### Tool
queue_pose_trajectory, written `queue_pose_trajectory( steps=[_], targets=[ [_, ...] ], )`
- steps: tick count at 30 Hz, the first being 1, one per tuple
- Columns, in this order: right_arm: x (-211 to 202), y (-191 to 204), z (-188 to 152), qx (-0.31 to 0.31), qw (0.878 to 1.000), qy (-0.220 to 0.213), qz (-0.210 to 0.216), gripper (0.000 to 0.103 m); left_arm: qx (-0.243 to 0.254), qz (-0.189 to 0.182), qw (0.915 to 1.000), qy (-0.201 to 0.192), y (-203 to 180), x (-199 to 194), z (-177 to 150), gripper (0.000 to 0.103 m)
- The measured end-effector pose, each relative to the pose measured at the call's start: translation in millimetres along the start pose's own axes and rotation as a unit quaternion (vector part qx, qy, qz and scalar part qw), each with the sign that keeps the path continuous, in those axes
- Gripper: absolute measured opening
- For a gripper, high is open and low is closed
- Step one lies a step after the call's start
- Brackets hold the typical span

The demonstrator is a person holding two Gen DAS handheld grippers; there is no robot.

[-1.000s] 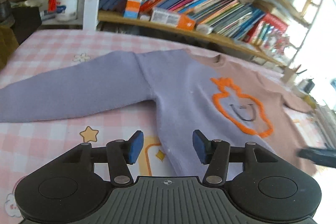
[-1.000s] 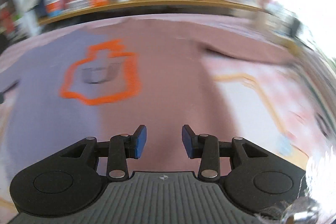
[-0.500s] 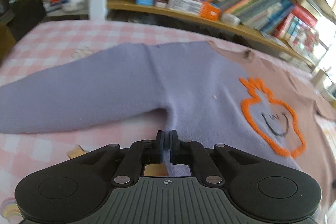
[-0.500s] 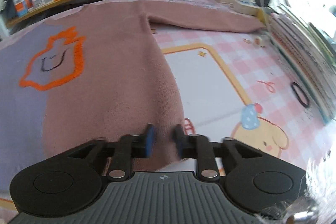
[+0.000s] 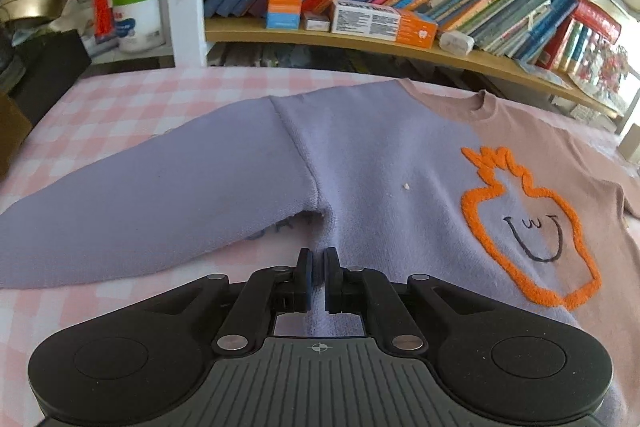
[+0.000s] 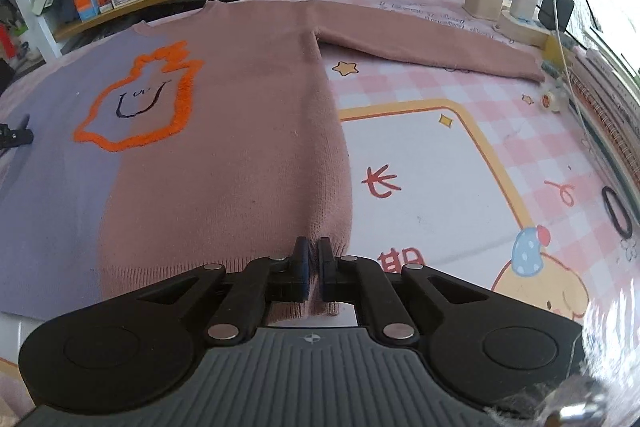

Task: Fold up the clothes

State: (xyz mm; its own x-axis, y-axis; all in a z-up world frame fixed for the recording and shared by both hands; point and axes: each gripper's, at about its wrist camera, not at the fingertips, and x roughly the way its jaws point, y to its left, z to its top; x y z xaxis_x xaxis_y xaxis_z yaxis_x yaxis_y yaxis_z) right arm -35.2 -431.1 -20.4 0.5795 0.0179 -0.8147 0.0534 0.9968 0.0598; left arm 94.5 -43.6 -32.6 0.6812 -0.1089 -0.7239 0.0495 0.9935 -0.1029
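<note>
A sweater, half lilac (image 5: 380,163) and half dusty pink (image 6: 240,147), lies flat on the pink checked table with an orange outlined figure (image 5: 532,235) on its chest. Both sleeves are spread out sideways. My left gripper (image 5: 316,261) is shut on the lilac side edge of the sweater, just below the armpit. My right gripper (image 6: 313,255) is shut on the pink hem corner at the sweater's right side. The tip of the left gripper (image 6: 14,137) shows at the left edge of the right wrist view.
A bookshelf (image 5: 360,39) full of books and boxes runs along the table's far side. Pen holders and a charger with cables (image 6: 556,7) stand at the far right. A black hair band (image 6: 618,213) lies at the right. The table mat (image 6: 460,167) has cartoon prints.
Both grippers went from open to shut. The left one moved in onto the lilac side edge; the right one shifted right to the pink hem corner and pinched it.
</note>
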Motion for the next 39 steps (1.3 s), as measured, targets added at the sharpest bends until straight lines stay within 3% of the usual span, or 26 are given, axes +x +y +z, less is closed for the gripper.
queue_pose_trajectory(
  steps=[7,9,11,14,19,23,30,39],
  targets=[
    [-1,1,-3,0.011,1.0,-0.007,-0.005,0.004,0.009,-0.001,1.0,0.0,-1,2,4,0.009],
    [-3,3,-5,0.016,1.0,-0.008,-0.005,0.005,0.01,-0.007,0.9999,-0.001,0,-5,3,0.017],
    [-7,1,-6,0.024,1.0,-0.016,-0.001,0.007,0.011,-0.017,0.9998,-0.005,1,-17,0,0.034],
    [-13,-4,-5,0.04,0.999,-0.03,-0.002,0.021,0.014,-0.041,0.9989,-0.02,-1,-44,-15,0.044],
    [-12,-18,-3,0.062,0.997,-0.039,-0.022,0.022,0.006,-0.082,0.9967,-0.002,-5,-74,-49,0.044],
    [-13,-18,-8,0.075,0.997,-0.036,-0.001,0.022,-0.011,-0.093,0.9955,0.011,-6,-87,-69,0.044],
    [-10,-19,-14,0.064,0.997,-0.033,0.003,0.021,-0.053,-0.068,0.9962,0.007,-9,-101,-86,0.044],
    [-8,-28,-21,0.052,0.997,-0.021,0.044,0.021,-0.07,-0.02,0.9972,0.016,-27,-107,-103,0.044]
  ],
)
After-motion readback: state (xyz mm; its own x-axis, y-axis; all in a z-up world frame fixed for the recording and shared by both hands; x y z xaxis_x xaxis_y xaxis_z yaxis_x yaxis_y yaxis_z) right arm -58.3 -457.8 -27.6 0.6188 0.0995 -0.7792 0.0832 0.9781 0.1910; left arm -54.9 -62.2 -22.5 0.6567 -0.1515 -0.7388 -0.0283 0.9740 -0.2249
